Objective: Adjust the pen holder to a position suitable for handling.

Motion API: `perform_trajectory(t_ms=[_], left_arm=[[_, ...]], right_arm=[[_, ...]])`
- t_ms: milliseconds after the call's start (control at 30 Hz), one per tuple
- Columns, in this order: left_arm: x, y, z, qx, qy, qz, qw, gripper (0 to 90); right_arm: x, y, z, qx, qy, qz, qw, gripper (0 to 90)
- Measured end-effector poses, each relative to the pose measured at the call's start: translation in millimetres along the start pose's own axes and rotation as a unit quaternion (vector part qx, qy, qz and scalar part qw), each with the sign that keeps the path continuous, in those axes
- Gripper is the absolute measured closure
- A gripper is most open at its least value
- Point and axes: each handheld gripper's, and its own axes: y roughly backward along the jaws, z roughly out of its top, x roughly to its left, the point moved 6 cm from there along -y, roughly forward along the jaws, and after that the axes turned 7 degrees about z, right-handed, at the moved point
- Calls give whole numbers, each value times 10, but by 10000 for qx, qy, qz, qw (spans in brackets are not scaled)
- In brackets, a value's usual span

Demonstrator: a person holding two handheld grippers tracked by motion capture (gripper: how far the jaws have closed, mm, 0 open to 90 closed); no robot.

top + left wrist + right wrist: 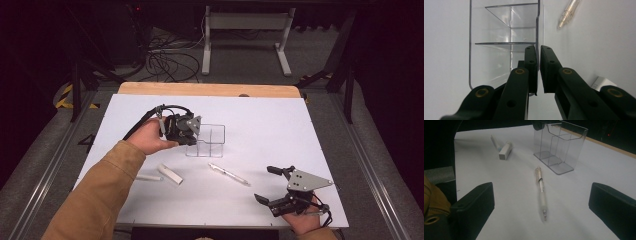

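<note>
Two claws are working here with split jobs. Left claw [196, 131] is sitting at the clear organizer [210, 141] near the table's [280, 125] centre, jaws nearly shut with the organizer's thin side wall [537, 45] running into the narrow gap between them; pads look to be pinching it, though actual contact is hard to confirm. My read: it's bracing the light plastic box upright so it isn't sliding or tipping during loading. Right claw [272, 185] is hovering near the front right corner, jaws spread wide and empty, lined up on the pen [541, 192] lying flat between it and the organizer, tip toward the claw — likely the next pick. Eraser [170, 174] and a small white stick [148, 177] are lying apart toward the front left edge, untouched. Organizer compartments are looking empty.
</note>
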Motion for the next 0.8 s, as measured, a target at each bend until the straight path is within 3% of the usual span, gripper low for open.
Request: perform_trajectory(t_ms=[167,400,533,800], left_arm=[[-34,27,8,13,141,-11,9999,715],[-23,237,-16,-283,351,126,9989,615],[-85,380,-28,-633,577,176,9962,559],[-223,571,-66,-964,864,311,9911,441]], right_arm=[[1,0,2,-7,7,5,10000,68],[6,-7,9,-15,20,8,10000,67],[3,-12,10,-18,15,4,10000,66],[10,-26,26,2,23,-10,10000,61]])
